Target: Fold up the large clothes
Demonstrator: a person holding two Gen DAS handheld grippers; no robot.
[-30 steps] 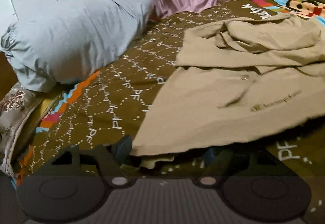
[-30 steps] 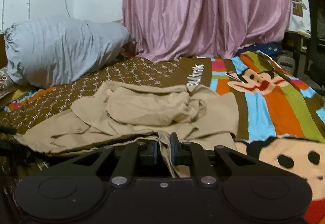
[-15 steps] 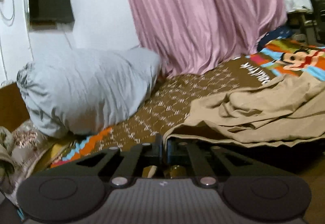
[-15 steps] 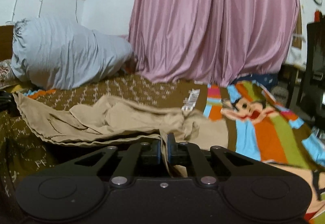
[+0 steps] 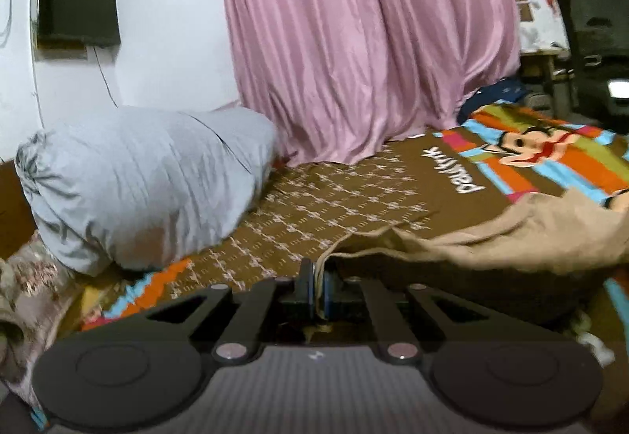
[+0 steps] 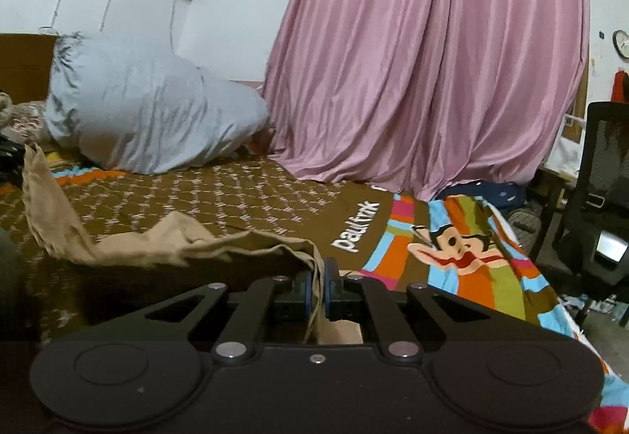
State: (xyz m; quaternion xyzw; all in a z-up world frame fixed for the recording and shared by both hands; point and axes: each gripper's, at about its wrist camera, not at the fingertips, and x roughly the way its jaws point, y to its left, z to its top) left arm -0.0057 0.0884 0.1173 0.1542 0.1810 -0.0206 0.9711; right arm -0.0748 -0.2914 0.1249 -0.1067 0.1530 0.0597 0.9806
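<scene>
Between the fingers of the left gripper (image 5: pixel 318 286) a corner of the tan garment (image 5: pixel 511 237) is getting pinched tight, and the cloth is trailing off to the right, held up off the bed. The right gripper (image 6: pixel 319 286) is doing the same thing, jaws clamped on another edge of the fabric, which is sagging leftward in a loose band and rising to a raised corner at the far left of that view. Under it all a brown patterned bedspread (image 6: pixel 236 194) with a cartoon monkey print is covering the bed. A big grey pillow (image 5: pixel 145 182) is sitting at the head, just beside the pink curtain (image 6: pixel 432 60). A dark TV (image 5: pixel 76 17) is hanging on the white wall, and a black office chair (image 6: pixel 605 198) is standing off to the right.
</scene>
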